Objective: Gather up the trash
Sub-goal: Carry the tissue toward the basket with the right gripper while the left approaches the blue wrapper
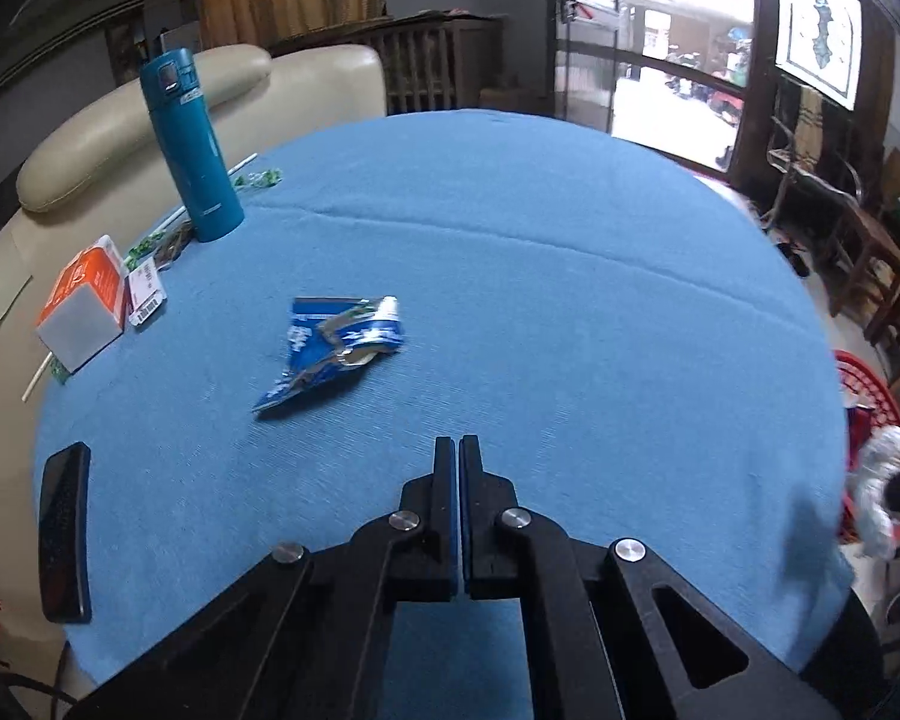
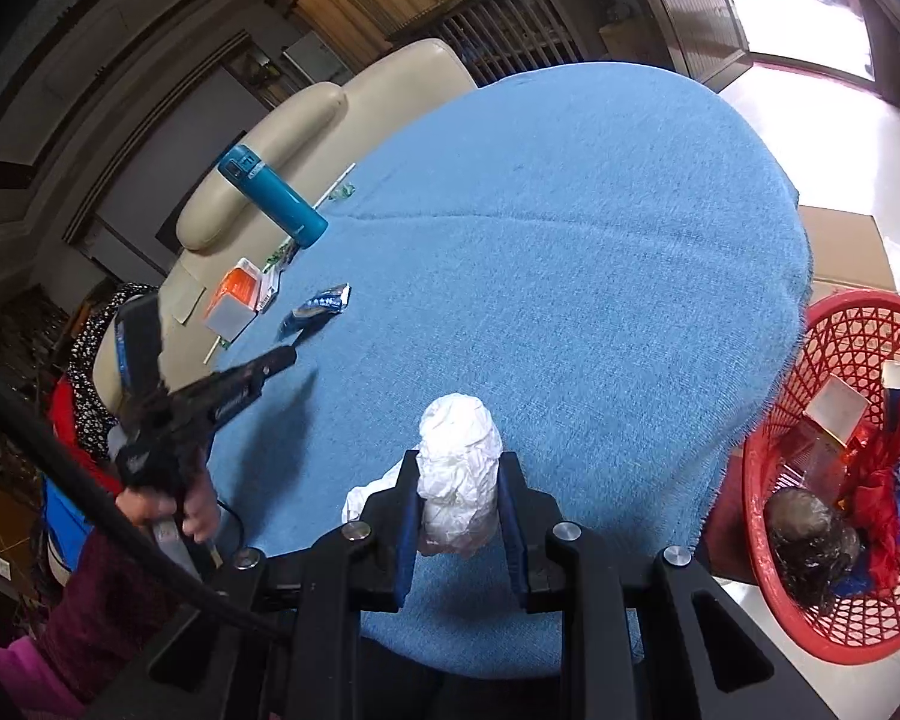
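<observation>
The right tongs (image 2: 459, 480) are seen clamped on a crumpled wad of white tissue paper (image 2: 459, 468), which stands upright between the two pads and is held above the near part of the round tabletop covered in blue cloth (image 2: 570, 240). To the right of these tongs, beside the tabletop's edge and lower down, a red plastic mesh basket (image 2: 840, 630) is seen, already holding wrappers and a dark bag. The left tongs (image 1: 456, 450) are pressed together with nothing between them, above the near middle of the blue cloth (image 1: 570, 300). Ahead of them and to the left, apart from the tips, a torn blue and silver foil wrapper (image 1: 330, 348) is seen lying flat on the cloth. Further left, an orange and white carton (image 1: 87, 306) and an upright teal insulated bottle (image 1: 192, 144) are set near the far rim, and a black phone (image 1: 63, 531) lies at the near left edge.
</observation>
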